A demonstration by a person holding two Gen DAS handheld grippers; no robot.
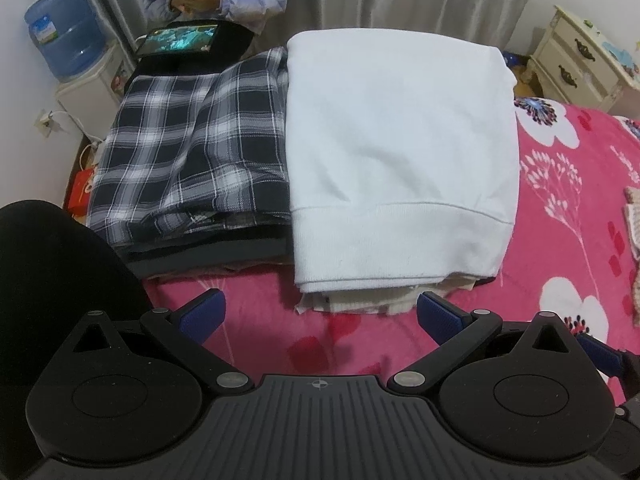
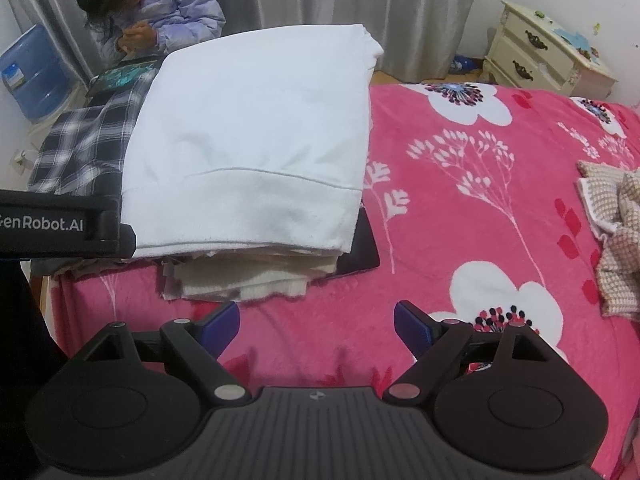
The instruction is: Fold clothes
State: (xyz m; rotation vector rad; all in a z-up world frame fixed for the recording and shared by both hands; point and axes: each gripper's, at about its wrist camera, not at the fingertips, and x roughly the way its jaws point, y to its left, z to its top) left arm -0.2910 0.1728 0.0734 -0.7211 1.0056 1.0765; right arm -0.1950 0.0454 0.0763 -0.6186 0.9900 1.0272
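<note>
The folded white sweatshirt [image 1: 400, 152] lies on top of a stack of folded clothes on the pink flowered blanket [image 1: 560, 208] of the bed. A folded plaid shirt [image 1: 192, 148] lies just beside it, touching its edge. The left claw [image 1: 320, 316] and the right claw [image 2: 316, 328] both stand wide open above the blanket, holding nothing. A crumpled checked cloth [image 2: 616, 236] lies well apart.

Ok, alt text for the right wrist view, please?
A folded white garment tops a stack on a pink floral blanket, a plaid stack beside it. The right gripper hangs in front, jaws open and empty. A crumpled checked cloth lies right.
</note>
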